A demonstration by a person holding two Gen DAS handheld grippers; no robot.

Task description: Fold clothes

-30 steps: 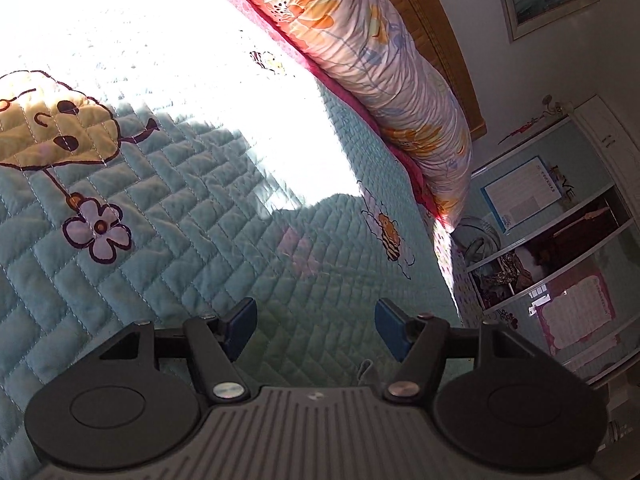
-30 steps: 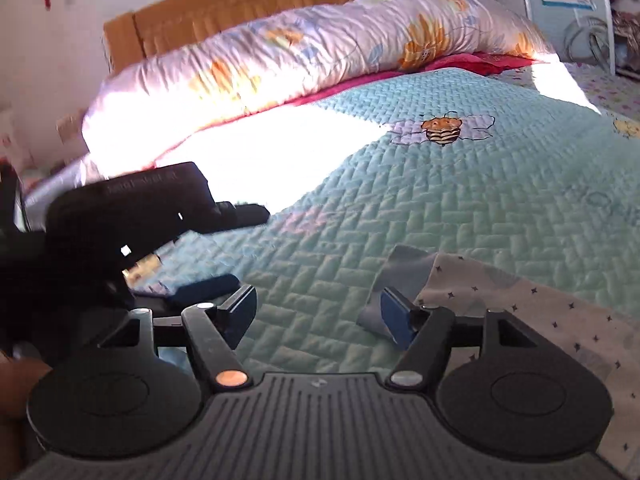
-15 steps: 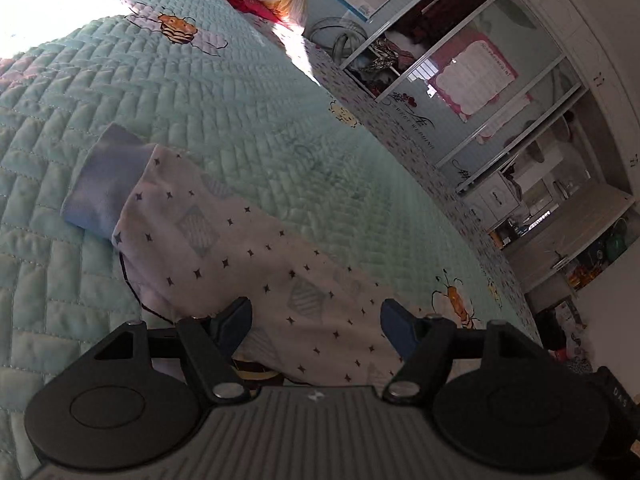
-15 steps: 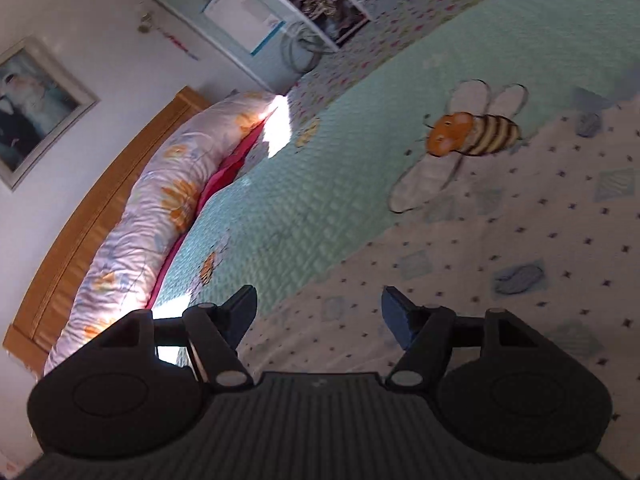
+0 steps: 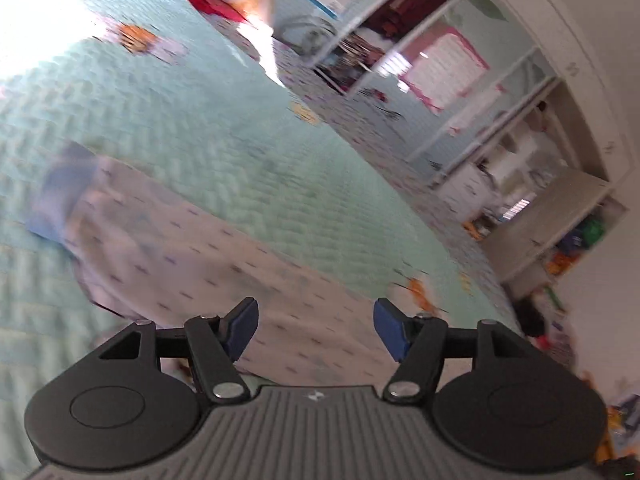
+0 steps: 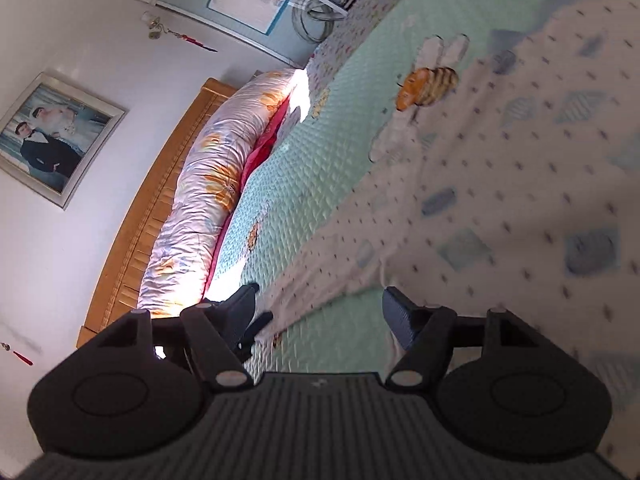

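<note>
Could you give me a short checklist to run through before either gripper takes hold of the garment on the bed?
1. Left gripper free of cloth: ok; its jaws are closing, but nothing sits between the pads.
2. Right gripper open and empty: ok.
3. Garment lying on the quilt, not bunched: ok as far as seen; it lies spread out, though not all of it is in view.
4. Blue cuff of the sleeve located: ok, at the sleeve's far end in the left view.
5. Right gripper lined up with a garment edge: ok; an edge runs just ahead of the fingers.
6. Sharp view for aiming: not ok; both pictures are motion-blurred.
</note>
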